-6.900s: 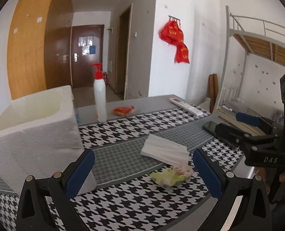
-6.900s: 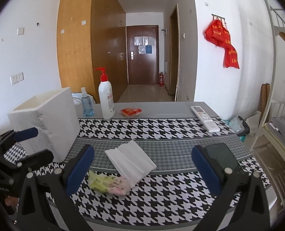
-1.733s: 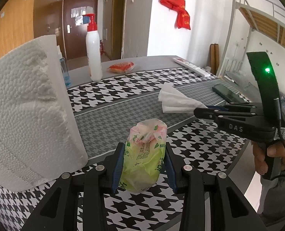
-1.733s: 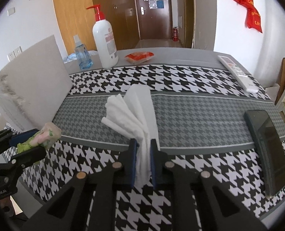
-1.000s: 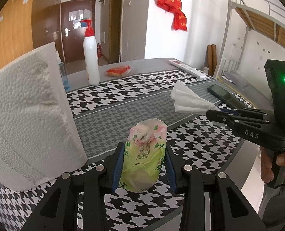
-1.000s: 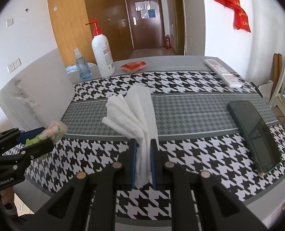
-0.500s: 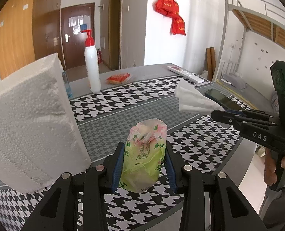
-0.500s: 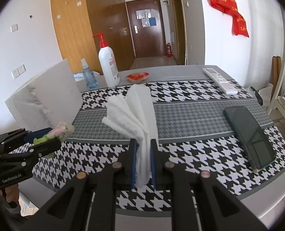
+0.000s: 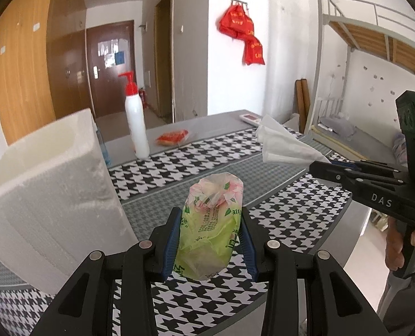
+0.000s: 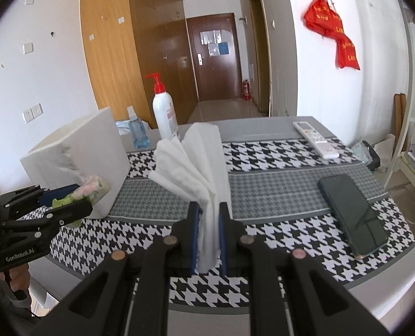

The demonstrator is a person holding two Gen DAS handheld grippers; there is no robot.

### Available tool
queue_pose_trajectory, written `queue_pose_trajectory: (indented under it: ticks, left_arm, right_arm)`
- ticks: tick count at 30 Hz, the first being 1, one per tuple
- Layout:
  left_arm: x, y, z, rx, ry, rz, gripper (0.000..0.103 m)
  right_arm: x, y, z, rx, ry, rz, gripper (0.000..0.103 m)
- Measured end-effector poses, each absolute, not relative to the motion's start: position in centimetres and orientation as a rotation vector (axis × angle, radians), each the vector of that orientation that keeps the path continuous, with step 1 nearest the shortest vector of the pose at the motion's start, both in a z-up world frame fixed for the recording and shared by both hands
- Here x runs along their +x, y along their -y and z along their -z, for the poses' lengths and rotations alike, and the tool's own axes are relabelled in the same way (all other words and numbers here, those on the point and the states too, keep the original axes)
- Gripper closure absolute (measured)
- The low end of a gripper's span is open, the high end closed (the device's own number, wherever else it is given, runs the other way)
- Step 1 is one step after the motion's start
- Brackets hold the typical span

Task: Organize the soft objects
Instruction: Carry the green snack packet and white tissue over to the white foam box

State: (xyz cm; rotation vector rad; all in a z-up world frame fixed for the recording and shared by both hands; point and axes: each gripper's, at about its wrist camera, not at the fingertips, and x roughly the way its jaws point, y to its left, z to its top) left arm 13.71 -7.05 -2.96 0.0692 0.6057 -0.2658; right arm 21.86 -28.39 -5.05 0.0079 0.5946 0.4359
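Wrist views face door [image 9: 111,67], sharing table [image 10: 263,193].

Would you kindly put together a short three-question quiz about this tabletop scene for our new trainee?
1. True or false: the left hand-held gripper is shut on the green tissue pack.
2. What does the right hand-held gripper hold? A) the dark phone B) the white tissues C) the remote control
3. Fill in: the large white container on the houndstooth tablecloth beside the left gripper is a foam ____.

Key: 1 true; 2 B; 3 box.
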Motion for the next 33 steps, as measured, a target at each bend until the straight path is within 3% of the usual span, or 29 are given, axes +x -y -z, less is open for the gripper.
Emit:
queue_pose_trajectory:
  ticks: [33]
  left_arm:
    - [12.1, 5.3, -1.4, 0.068, -0.437, 0.221, 0.062]
  right_arm:
    - [20.6, 27.8, 0.3, -0.006, -0.431, -0.467, 0.087]
